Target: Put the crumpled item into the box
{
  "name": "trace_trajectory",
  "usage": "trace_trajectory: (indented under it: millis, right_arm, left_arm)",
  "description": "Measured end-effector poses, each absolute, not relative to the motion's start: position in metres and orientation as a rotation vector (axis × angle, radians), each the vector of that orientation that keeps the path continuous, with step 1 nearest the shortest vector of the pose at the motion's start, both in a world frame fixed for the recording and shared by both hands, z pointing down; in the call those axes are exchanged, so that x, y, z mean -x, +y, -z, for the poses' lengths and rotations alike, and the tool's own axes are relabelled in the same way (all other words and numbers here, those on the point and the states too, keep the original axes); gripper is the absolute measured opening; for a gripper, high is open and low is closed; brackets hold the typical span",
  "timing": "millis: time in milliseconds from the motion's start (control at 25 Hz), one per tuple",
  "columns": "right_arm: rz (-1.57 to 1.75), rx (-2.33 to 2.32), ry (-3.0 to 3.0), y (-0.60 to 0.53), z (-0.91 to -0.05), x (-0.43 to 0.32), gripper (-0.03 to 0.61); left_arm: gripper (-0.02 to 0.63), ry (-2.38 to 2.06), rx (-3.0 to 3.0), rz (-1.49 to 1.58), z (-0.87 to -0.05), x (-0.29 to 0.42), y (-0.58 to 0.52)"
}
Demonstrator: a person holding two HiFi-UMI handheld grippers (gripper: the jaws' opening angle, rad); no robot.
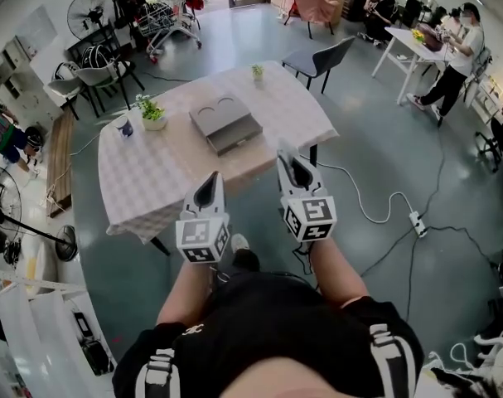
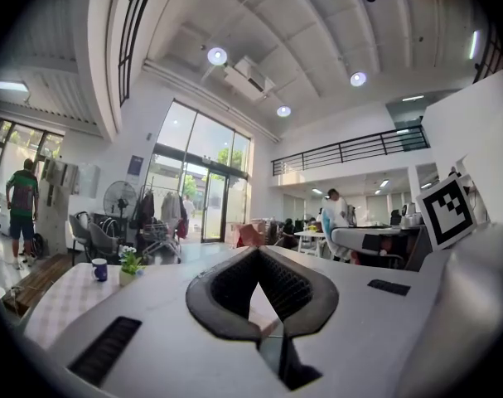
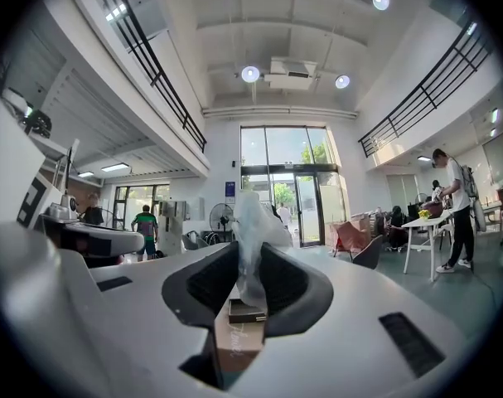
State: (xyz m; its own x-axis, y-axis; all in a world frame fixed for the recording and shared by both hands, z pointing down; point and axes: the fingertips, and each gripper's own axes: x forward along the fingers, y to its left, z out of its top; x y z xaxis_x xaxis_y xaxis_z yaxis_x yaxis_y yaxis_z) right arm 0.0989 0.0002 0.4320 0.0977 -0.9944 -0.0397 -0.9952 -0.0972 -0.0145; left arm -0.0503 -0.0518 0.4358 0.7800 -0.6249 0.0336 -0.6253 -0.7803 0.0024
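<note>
A grey box (image 1: pixel 226 123) lies with its lid open in the middle of the checkered table (image 1: pixel 143 181). The crumpled item (image 3: pixel 249 222), a pale translucent wad, sticks up from between the jaws of my right gripper (image 3: pixel 250 254), which is shut on it. In the head view the right gripper (image 1: pixel 291 160) hovers at the table's near edge, pointing at the box. To its left, my left gripper (image 1: pixel 210 179) also hangs at the near edge, short of the box. In the left gripper view the left gripper (image 2: pixel 256 254) has its tips together and holds nothing.
A small potted plant (image 1: pixel 152 113) and a dark cup (image 1: pixel 127 128) stand on the table's left part, and a second small plant (image 1: pixel 257 72) at its far edge. A grey chair (image 1: pixel 321 59) stands behind the table. A cable and power strip (image 1: pixel 415 220) lie on the floor at the right.
</note>
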Motion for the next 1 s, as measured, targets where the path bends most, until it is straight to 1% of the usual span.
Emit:
trace_trajectory:
  millis: [240,640,840,1000]
  right_arm:
    - [-0.003,2.294,2.112,-0.082,-0.424,-0.116,0.081]
    - [0.037,2.313,2.14,-0.224,-0.418,-0.145,0.081]
    - [0.05,2.311,2.141,-0.268,-0.413,-0.152,0.081]
    - [0.08,2.299,2.145,-0.286,-0.419,-0.165,0.081]
  left_arm:
    - [0.003,-1.041,-2.961,-0.043,-0.419,0.03,-0.133]
    - [0.003,-1.012,-2.926,-0.051,-0.415,-0.001,-0.275]
    - [0.003,-1.02,-2.923,-0.055,-0.408,-0.006,-0.323]
    - [0.003,-1.039,-2.917,-0.09,-0.414,-0.016,-0.34]
